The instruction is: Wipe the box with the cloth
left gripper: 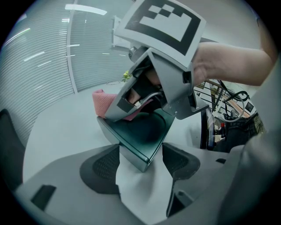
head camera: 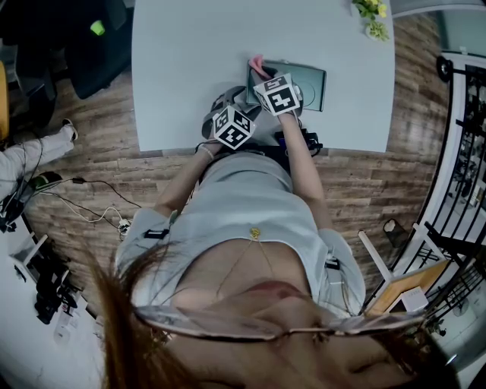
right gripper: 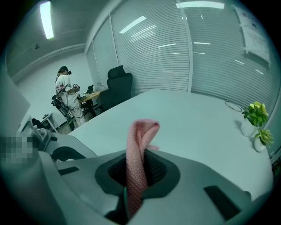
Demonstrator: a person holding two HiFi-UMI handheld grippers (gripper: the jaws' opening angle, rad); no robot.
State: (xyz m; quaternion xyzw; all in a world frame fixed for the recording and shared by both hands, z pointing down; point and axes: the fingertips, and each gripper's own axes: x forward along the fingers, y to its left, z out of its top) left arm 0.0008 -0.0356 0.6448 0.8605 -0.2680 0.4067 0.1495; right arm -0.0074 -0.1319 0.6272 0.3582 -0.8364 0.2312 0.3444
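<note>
A dark green flat box (head camera: 304,82) lies on the white table (head camera: 190,68) near its front edge. My left gripper (left gripper: 141,154) has the box's near corner (left gripper: 140,145) between its pads, both pads touching it. My right gripper (right gripper: 138,171) is shut on a pink knitted cloth (right gripper: 139,145), which sticks up out of the jaws. In the left gripper view the right gripper's tip presses the pink cloth (left gripper: 102,102) against the box's far left edge. In the head view the cloth (head camera: 258,65) shows at the box's left corner, beside the two marker cubes.
Small potted plants (head camera: 370,17) stand at the table's far right corner. A dark office chair (right gripper: 118,84) and a person (right gripper: 66,94) are beyond the table. Cables (head camera: 91,199) lie on the wooden floor at left; a black railing (head camera: 465,144) runs at right.
</note>
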